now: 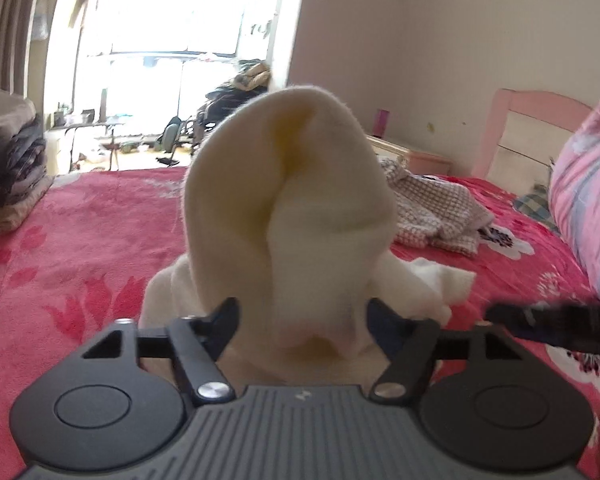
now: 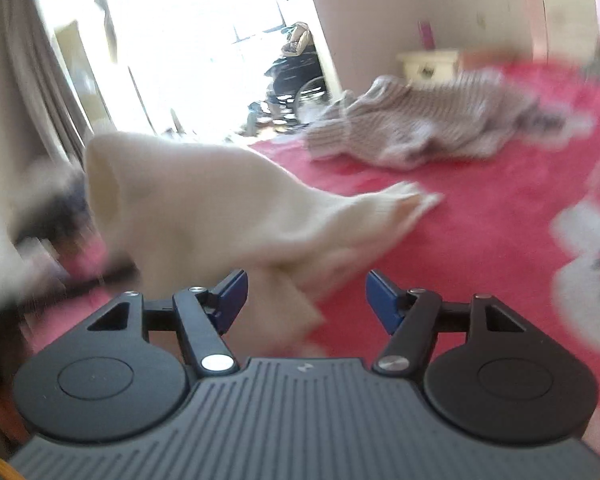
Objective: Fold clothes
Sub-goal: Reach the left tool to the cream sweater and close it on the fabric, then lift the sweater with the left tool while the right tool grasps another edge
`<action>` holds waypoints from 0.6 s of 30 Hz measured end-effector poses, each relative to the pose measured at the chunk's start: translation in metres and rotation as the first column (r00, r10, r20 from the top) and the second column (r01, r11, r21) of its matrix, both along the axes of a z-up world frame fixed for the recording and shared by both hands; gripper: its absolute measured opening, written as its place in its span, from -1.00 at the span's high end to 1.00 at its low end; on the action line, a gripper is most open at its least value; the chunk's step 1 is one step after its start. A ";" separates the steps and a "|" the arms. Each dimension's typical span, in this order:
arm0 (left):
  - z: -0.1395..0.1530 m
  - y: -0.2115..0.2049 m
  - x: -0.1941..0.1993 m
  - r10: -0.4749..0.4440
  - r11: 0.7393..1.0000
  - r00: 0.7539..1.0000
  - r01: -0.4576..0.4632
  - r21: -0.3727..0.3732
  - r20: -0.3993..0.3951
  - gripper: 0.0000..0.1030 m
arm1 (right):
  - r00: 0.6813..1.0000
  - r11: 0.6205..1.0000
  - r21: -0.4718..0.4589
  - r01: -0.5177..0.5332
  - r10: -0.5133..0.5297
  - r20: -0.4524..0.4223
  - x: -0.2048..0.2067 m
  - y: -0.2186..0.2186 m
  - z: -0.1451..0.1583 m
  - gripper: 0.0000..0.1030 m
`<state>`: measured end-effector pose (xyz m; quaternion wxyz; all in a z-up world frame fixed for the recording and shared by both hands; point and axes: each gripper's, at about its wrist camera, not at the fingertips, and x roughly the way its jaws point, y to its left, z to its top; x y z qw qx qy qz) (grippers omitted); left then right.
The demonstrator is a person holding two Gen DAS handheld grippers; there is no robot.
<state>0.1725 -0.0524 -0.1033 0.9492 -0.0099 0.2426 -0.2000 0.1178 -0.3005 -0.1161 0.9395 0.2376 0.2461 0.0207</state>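
A cream fleece garment bulges up right in front of the left wrist camera and fills the gap between the jaws of my left gripper, whose pads press on its sides. It hides much of the bed beyond. In the blurred right wrist view the same cream garment stretches from a raised fold at the left down past the left blue pad. My right gripper stands open, with red bedspread showing between the cloth and its right pad. A cuff of the garment lies on the bed ahead.
The red flowered bedspread covers the bed. A brown-and-white checked knit garment lies crumpled further back. A stack of folded clothes sits at the left edge, and a pink striped pillow and pink headboard at the right.
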 end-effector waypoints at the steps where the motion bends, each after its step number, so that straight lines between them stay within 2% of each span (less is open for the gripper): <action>1: 0.000 -0.003 0.000 -0.017 1.000 1.000 0.017 0.011 0.006 -0.50 | 1.000 0.996 0.092 -0.003 0.004 -0.004 0.008 -0.006 -0.002 -0.28; 3: -0.002 -0.012 0.003 -0.049 0.998 0.999 0.049 0.028 0.021 -0.50 | 1.000 0.964 0.266 -0.006 0.011 -0.016 0.023 -0.018 -0.007 -0.29; 4: -0.003 -0.016 0.007 -0.054 0.998 0.998 0.053 0.037 0.024 -0.39 | 0.999 0.945 0.326 0.002 0.008 -0.031 0.029 -0.022 -0.011 -0.29; 5: -0.005 -0.022 0.012 -0.045 0.998 0.999 0.044 0.048 0.018 -0.02 | 0.999 0.932 0.361 0.018 -0.002 -0.044 0.034 -0.025 -0.014 -0.29; 7: -0.005 -0.026 0.023 -0.003 0.999 1.000 0.003 0.051 -0.005 0.41 | 0.998 0.903 0.427 0.049 -0.022 -0.067 0.042 -0.031 -0.019 -0.27; 8: -0.002 -0.022 0.029 0.011 1.000 1.000 -0.011 0.020 -0.020 0.55 | 0.997 0.890 0.452 0.059 -0.033 -0.065 0.042 -0.034 -0.019 -0.27; 11: 0.014 0.002 0.031 0.028 0.993 0.999 -0.031 -0.112 -0.022 0.67 | 0.997 0.870 0.488 0.071 -0.049 -0.058 0.039 -0.037 -0.018 -0.23; 13: 0.025 0.018 0.028 0.049 0.984 0.999 -0.050 -0.171 -0.007 0.69 | 0.997 0.861 0.503 0.077 -0.057 -0.055 0.036 -0.040 -0.018 -0.16; 18: 0.055 0.069 0.016 0.157 0.940 0.987 -0.147 -0.309 0.009 0.71 | 0.997 0.856 0.511 0.080 -0.068 -0.042 0.027 -0.047 -0.017 -0.06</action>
